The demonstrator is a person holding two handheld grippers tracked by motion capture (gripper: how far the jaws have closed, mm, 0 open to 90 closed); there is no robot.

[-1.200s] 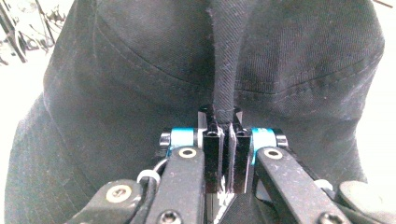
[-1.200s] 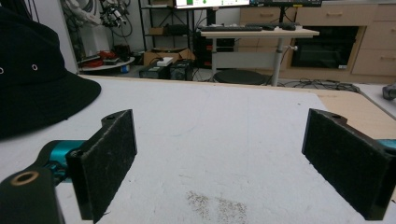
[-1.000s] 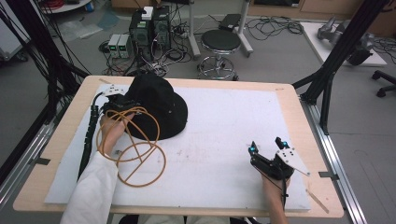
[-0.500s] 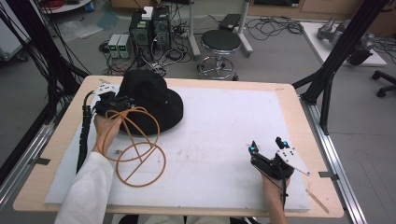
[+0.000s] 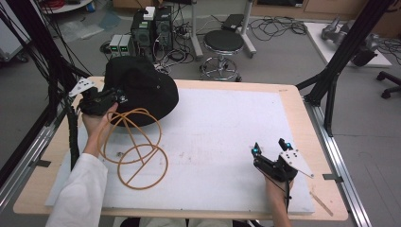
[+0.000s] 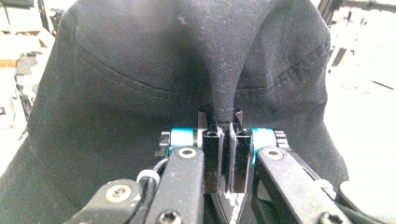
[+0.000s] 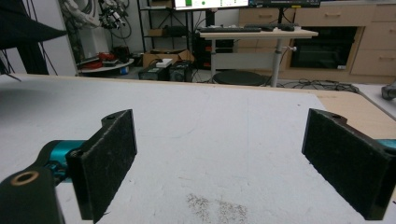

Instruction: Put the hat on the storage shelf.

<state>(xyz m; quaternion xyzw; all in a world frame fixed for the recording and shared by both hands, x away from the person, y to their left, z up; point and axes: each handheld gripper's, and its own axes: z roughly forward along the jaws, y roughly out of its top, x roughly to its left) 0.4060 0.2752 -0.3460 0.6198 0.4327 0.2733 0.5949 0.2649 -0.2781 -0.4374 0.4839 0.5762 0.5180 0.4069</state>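
The black twill bucket hat [image 5: 142,90], stitched around its brim, hangs at the table's [image 5: 293,101] far-left corner, a fold pinched in the left hand-held gripper [image 6: 227,133]; the right hand-held gripper [image 5: 269,147] gapes wide, empty.

1. This is a lab or research workroom, not a home.
2. A wooden table [image 5: 302,109] covered with a white mat [image 5: 222,142] sits inside a black metal frame [image 5: 338,66] whose struts rise at 9 and 3 o'clock.
3. Beyond the table, at 12 o'clock, computer boxes [image 5: 151,28] stand on the grey floor among loose cables [image 5: 276,26].
4. A round black stool [image 5: 223,42] stands just beyond the table's far edge.
5. At 2 o'clock an office chair base [image 5: 390,82] shows at the picture's edge.
6. The right gripper view shows a desk with a keyboard [image 7: 254,30], a monitor [image 7: 210,3] above it, and wooden cabinets [image 7: 345,37] along the wall.
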